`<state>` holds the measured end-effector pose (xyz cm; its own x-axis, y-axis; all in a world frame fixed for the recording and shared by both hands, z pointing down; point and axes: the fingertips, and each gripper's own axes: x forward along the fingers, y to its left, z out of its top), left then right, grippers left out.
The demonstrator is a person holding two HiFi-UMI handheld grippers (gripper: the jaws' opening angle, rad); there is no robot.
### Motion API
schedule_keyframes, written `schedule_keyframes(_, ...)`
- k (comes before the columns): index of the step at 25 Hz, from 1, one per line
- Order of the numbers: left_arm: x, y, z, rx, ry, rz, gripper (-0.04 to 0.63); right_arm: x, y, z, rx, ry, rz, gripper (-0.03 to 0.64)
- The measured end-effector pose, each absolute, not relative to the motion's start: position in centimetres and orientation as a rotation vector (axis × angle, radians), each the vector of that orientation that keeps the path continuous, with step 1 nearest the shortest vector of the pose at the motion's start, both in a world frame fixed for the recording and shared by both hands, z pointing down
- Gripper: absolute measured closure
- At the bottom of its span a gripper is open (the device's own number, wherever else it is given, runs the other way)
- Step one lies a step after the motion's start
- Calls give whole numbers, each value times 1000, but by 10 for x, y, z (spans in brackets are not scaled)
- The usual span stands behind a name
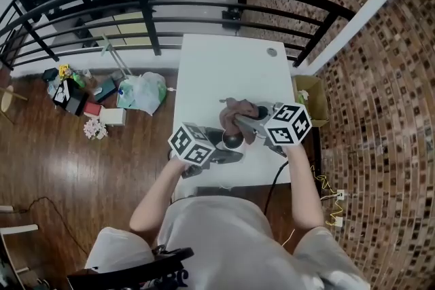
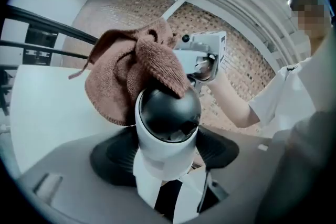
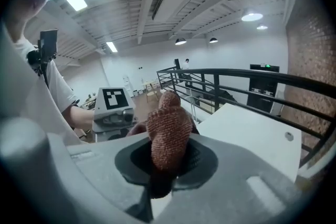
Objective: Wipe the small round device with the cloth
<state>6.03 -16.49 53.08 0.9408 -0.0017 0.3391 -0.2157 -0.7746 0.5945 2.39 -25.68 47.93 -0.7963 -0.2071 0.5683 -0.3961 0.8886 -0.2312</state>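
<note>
My left fingers stand wide, clamped on the white body of the small dome camera, which I hold above the near edge of the bench. It looks light, hard and glossy, probably slippery, so the white base is the place to grip. My right fingers pinch the soft brown knitted cloth, which drapes onto the top of the black dome.

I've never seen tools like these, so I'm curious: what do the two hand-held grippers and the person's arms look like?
Both the left gripper and the right gripper have grey bodies with black rounded pads and carry a white cube printed with black square markers. A dark cable appears to trail from the right one. The person wears a pale short-sleeved shirt.
</note>
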Motion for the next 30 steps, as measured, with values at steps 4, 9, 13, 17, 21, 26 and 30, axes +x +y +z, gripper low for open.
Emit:
schedule_keyframes(4,48,-180,497,2383,-143,127,227,53,-270,486,551,-2533,545,587)
schedule_keyframes(9,18,-210,443,2290,-113,-325,227,80,-273,423,658,-2860,585,586)
schedule_keyframes(13,-2,-215,411,2235,-10,-579,227,84,-259,377,584,-3118,575,586)
schedule_keyframes(17,-16,-218,378,2127,121,-821,227,70,-253,373,496,-3286,697,586)
schedule_keyframes(21,-23,-220,357,2051,209,-963,227,46,-239,373,364,-3375,777,586)
schedule_keyframes(26,-33,-221,345,2027,213,-1060,227,29,-233,383,315,-3342,754,586)
schedule_keyframes(30,-38,-230,338,1976,169,-1115,227,15,-221,396,261,-3290,688,586)
